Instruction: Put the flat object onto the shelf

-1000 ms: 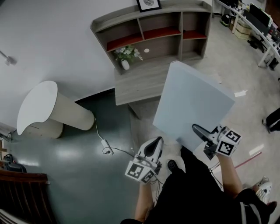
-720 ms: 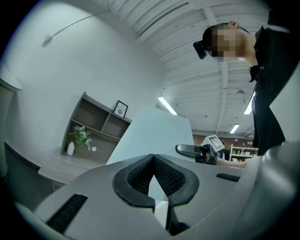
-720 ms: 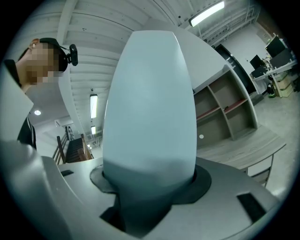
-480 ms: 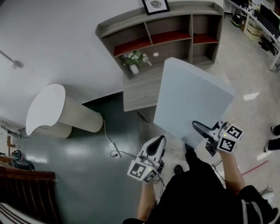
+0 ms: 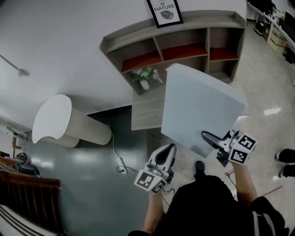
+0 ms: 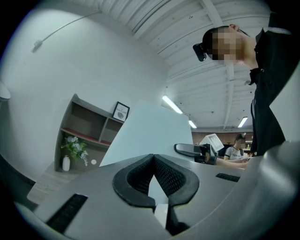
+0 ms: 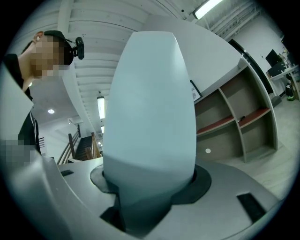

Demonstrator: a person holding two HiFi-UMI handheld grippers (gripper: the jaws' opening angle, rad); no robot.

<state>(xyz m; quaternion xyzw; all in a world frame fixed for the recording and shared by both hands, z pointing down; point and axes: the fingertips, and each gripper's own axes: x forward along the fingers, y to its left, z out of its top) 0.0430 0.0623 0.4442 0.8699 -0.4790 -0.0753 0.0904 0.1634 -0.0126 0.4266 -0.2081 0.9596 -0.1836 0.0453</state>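
Change: shelf (image 5: 184,50) looks nearer than a second ago | Board (image 5: 203,103): carried tilted, still short of the shelf | Right tongs (image 5: 208,137): clamped on its near edge | Left tongs (image 5: 166,152): closed, empty, by its lower edge | My read: mid-carry, placing still ahead.

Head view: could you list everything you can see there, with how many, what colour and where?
board: one, pale blue-white, held tilted in front of the shelf
shelf: one, grey wood with red boards inside, against the white wall
framed picture: one, black frame, on top of the shelf
vase of flowers: one, white, on the low grey top by the shelf
cylinder: one, cream, at left near the wall
cable: one, white, on the floor
left hand-held gripper: one, white and black, jaws together, beside the board's lower edge
right hand-held gripper: one, white and black, clamped on the board's lower corner
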